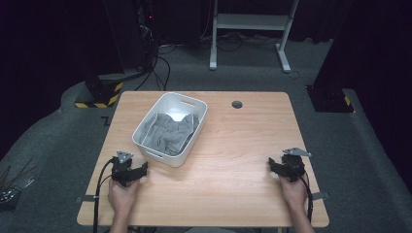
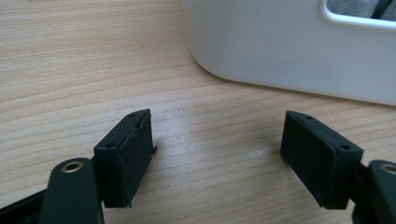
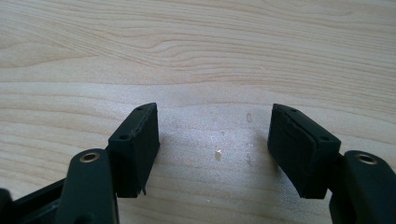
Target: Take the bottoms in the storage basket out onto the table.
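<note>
The fingers [image 2: 126, 158] of the left gripper [image 1: 130, 171] are seen spread wide over bare wood, with nothing held between them, and the fingers [image 3: 135, 154] of the right gripper [image 1: 284, 167] are likewise parted wide and empty, as is shown in each gripper view. Both grippers are rested low on the near part of the wooden table [image 1: 243, 145], each gripped by a hand [image 1: 121, 196] entering from the bottom edge of the high view, the other hand [image 1: 294, 191] being placed well apart at the right. A white plastic basket [image 1: 192, 141] is set on the left half of the table, turned at an angle to the table's edges, and a crumpled grey cloth [image 1: 167, 133] is held inside it, below the rim. The basket's near corner is found just beside the left gripper, without contact being shown; in the left gripper view the basket's white wall [image 2: 280, 51] is seen just beyond the fingers, with a handle slot at the upper right. The right gripper is kept far from the basket, over open wood. A small round dark grommet [image 1: 237, 104] is set into the far part of the table. Black cables [image 1: 99, 189] are trailed from the grippers toward the near edge.
</note>
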Motion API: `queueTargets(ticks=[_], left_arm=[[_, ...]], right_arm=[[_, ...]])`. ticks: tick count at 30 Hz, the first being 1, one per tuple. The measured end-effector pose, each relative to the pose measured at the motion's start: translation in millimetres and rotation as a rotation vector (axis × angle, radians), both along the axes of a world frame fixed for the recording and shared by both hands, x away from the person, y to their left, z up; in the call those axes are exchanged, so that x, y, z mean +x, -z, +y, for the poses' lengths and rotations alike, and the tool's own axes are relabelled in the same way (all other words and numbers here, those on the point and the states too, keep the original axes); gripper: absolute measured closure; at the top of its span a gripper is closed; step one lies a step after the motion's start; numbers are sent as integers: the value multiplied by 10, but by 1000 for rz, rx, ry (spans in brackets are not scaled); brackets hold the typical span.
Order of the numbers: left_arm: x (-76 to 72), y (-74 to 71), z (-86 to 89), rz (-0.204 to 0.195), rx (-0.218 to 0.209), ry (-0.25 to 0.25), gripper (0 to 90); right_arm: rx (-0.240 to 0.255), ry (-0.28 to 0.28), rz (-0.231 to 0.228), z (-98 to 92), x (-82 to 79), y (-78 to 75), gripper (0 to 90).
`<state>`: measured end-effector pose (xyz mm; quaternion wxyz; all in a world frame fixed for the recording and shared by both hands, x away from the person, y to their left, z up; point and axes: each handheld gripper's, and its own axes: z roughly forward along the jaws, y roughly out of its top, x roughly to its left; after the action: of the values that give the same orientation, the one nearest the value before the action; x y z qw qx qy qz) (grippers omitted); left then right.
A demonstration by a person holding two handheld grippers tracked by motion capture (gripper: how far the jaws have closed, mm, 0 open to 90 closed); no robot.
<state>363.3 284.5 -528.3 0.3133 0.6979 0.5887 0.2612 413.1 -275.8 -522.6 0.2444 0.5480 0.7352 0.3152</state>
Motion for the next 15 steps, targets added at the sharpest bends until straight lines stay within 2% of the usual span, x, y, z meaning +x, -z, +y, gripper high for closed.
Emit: queueTargets(ticks=[5,10,15], left_arm=[[2,0,2,2,-6,9,242],[18,3,-15,14,6,35,180],[25,1,-10,14,6,30,173]], right_arm=[[0,0,0,1,0,0,339],[0,-2,0,1,1,0,335],[0,-3,1,2,1,0,332]])
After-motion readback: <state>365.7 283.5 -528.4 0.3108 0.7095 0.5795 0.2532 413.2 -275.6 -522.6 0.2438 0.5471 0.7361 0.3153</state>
